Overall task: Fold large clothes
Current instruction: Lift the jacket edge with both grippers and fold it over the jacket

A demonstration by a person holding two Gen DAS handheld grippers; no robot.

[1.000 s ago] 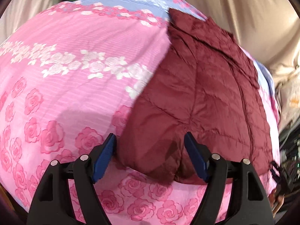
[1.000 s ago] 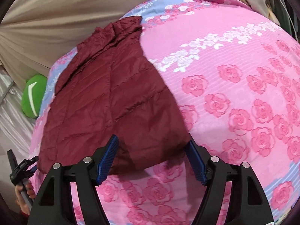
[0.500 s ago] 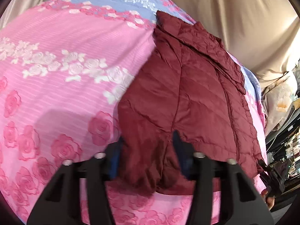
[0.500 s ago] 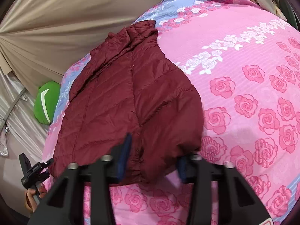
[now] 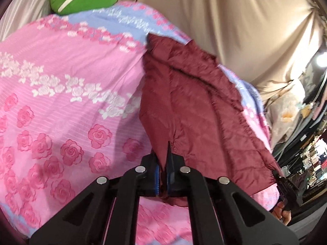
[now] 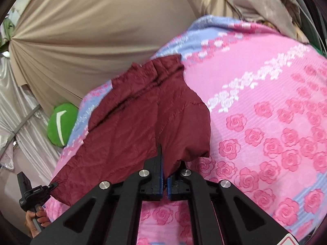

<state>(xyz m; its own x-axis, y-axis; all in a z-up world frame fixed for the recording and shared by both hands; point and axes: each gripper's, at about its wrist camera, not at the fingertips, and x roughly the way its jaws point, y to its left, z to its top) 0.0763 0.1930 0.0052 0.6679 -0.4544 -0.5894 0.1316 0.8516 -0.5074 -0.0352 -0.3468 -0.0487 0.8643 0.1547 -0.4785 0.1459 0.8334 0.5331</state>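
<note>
Here the left gripper [image 5: 162,175] is clamped on the maroon jacket [image 5: 196,110] hem. The right gripper's [image 6: 164,180] fingers pinch its other corner above the pink bedspread [image 6: 265,106]

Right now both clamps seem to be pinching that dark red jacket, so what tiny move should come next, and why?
Probably lift both together and carry the near hem toward the collar. The left gripper and right gripper are each shut on the jacket at its near edge, while the rest lies flat on the pink bedspread.
</note>
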